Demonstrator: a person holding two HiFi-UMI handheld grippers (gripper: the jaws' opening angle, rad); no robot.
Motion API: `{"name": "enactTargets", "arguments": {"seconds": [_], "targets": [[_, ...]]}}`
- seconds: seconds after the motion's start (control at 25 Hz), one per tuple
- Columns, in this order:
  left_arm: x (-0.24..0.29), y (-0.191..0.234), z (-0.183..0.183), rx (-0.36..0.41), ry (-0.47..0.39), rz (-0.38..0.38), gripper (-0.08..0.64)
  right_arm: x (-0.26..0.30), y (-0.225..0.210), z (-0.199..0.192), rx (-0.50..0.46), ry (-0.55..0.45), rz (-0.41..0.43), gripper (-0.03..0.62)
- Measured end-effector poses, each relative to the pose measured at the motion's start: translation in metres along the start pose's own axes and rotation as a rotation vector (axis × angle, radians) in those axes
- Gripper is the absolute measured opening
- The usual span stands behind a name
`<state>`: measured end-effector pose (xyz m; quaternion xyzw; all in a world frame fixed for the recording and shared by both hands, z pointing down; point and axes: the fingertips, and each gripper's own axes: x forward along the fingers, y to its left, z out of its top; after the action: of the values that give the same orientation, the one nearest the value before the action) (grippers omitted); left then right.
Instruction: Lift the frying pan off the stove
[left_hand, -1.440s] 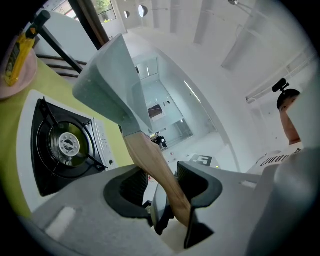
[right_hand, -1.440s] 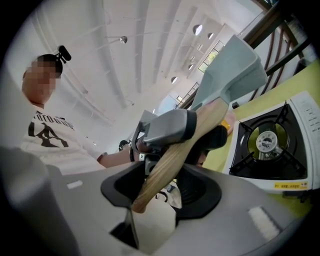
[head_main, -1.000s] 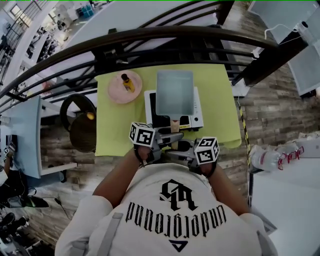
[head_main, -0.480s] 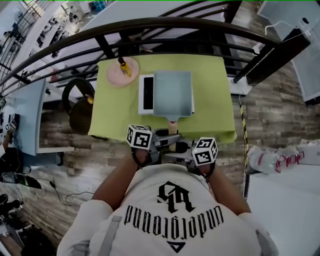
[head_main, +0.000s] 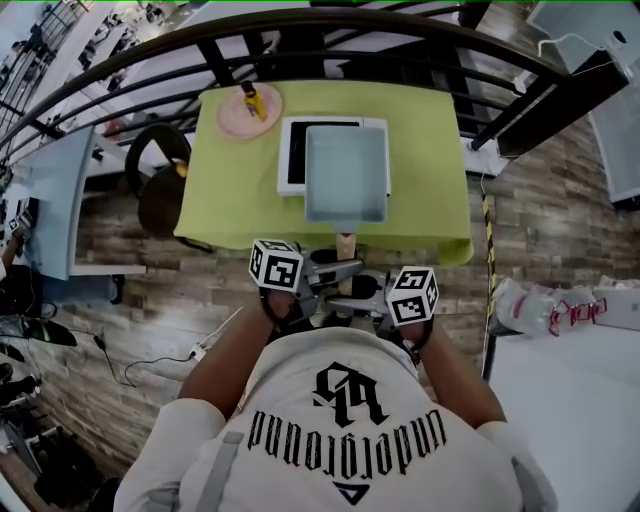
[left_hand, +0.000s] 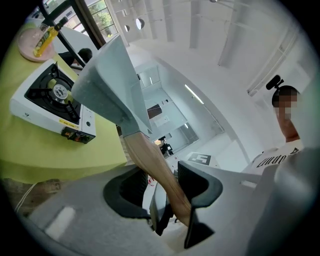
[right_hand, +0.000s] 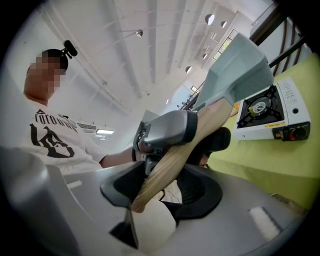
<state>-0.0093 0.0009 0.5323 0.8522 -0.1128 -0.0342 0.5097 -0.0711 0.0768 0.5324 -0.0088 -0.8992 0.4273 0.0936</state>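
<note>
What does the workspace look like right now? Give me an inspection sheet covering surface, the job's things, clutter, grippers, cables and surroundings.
Surface: table under a green cloth.
Job's things: frying pan held in the air, clear of the white stove, whose burner is bare; its wooden handle points toward the person.
Clutter: pink plate carrying a yellow bottle, at the table's far left corner.
Grippers: left gripper and right gripper both clamped on the wooden handle.
Cables: thin cable on the floor, left of the person.
Surroundings: dark railing beyond the table; black chair at left; wood-look floor.
</note>
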Motion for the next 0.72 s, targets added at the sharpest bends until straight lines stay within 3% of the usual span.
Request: {"name": "enactTargets", "arguments": {"seconds": [0.72], "targets": [[-0.103, -0.019, -0.034, 0.002, 0.067, -0.055, 0.206, 0.101, 0.047, -0.021, 0.014, -0.08, -0.031, 0.205]]}}
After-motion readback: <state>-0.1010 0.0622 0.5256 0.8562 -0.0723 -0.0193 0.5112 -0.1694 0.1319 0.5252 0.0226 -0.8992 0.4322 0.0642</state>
